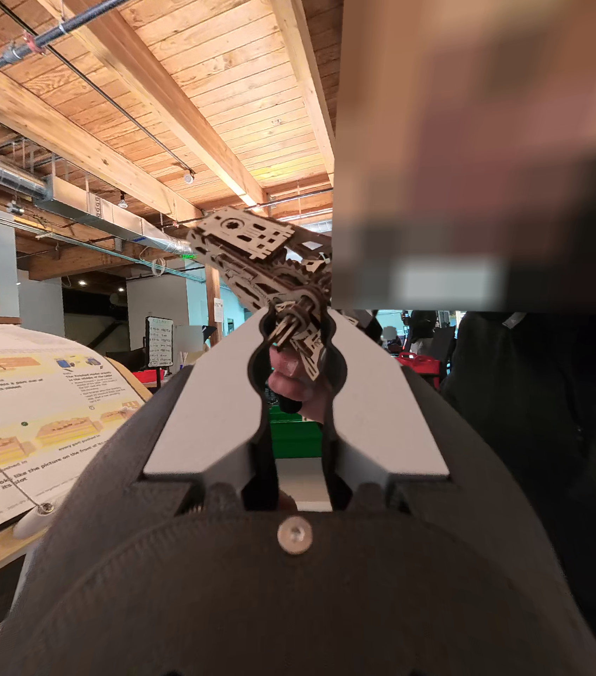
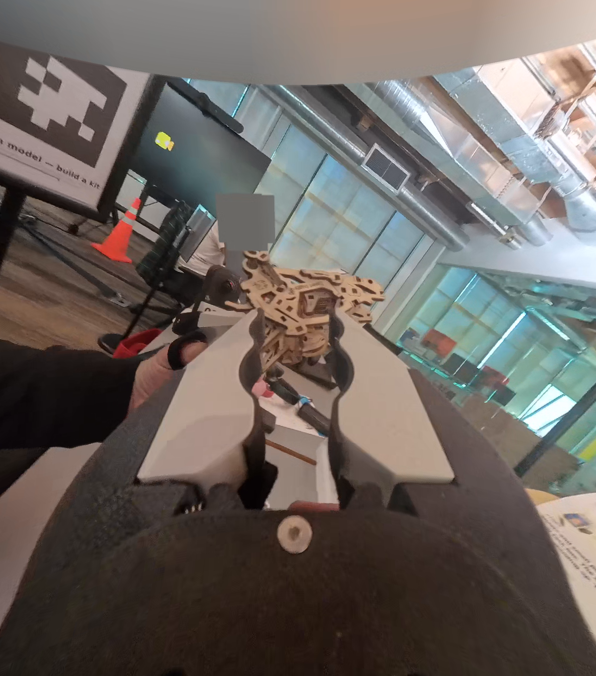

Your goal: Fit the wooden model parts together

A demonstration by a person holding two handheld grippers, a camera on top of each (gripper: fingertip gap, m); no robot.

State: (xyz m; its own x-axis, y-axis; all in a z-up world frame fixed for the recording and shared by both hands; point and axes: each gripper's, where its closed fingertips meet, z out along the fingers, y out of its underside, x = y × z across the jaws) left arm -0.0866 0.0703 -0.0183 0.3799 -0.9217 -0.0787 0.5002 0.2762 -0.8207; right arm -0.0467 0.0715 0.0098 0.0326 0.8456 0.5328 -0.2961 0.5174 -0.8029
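- Pale laser-cut plywood makes up the wooden model (image 1: 252,252), a slotted, geared assembly that I hold aloft under the timber ceiling (image 1: 186,91), well above the table.
- My left gripper (image 1: 298,322) is clamped on the model's lower end: both dark pads press a stubby axle stack of thin plywood discs, and the body angles up and away to the left of that stack.
- My right gripper (image 2: 294,325) straddles the model (image 2: 307,296) from the far side. The wood sits between its grey fingers (image 2: 358,351), but I cannot tell whether both pads bear on it or stand just clear.
- A bare hand (image 1: 294,380) shows just below the model, behind the left gripper's fingers.
- The printed instruction sheet (image 1: 33,413) lies to the left of the model, lower down.
- Risk, in my judgement: the left grip rests on a narrow axle, so any twist from the right side could rotate the model in the pads or snap a thin tab.
- Risk: if the right pads are clear, the model hangs from one point and may swing or drop.
- Risk: closing hard across the fretwork could crush it or jam the gears.
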